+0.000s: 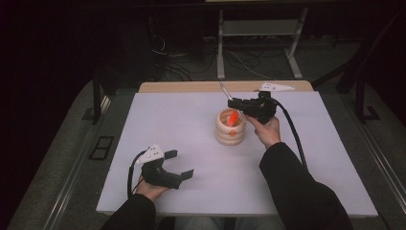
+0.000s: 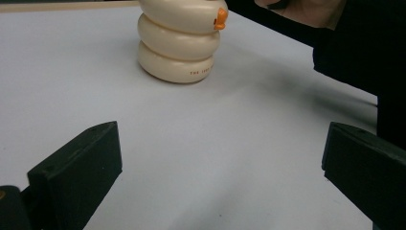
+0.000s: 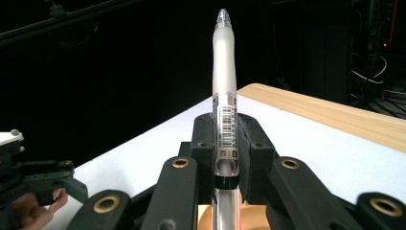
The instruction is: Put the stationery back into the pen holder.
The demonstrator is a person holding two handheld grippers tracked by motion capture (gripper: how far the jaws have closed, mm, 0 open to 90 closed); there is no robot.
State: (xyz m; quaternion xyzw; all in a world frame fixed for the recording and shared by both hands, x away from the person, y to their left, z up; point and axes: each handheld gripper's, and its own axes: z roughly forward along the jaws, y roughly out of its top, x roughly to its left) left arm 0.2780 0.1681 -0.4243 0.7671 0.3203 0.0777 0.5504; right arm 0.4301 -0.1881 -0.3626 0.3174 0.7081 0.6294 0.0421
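Observation:
A cream holder (image 1: 230,130) made of stacked rings stands mid-table, with something orange (image 1: 233,118) in its mouth. In the left gripper view the holder (image 2: 178,40) carries an orange beak-like knob (image 2: 220,18). My right gripper (image 1: 235,103) hovers just over the holder's far right rim, shut on a pen (image 1: 224,90) that points up and away. In the right gripper view the pen (image 3: 224,81), whitish with a barcode label, is clamped between the jaws of that gripper (image 3: 225,139). My left gripper (image 1: 179,164) rests at the front left, open and holding nothing (image 2: 222,167).
A white board (image 1: 191,120) covers the table, and a strip of wood (image 1: 191,86) shows along its far edge. The person's dark right sleeve (image 1: 297,187) lies across the right front. Behind the table are a dark floor, cables and a metal stand (image 1: 258,43).

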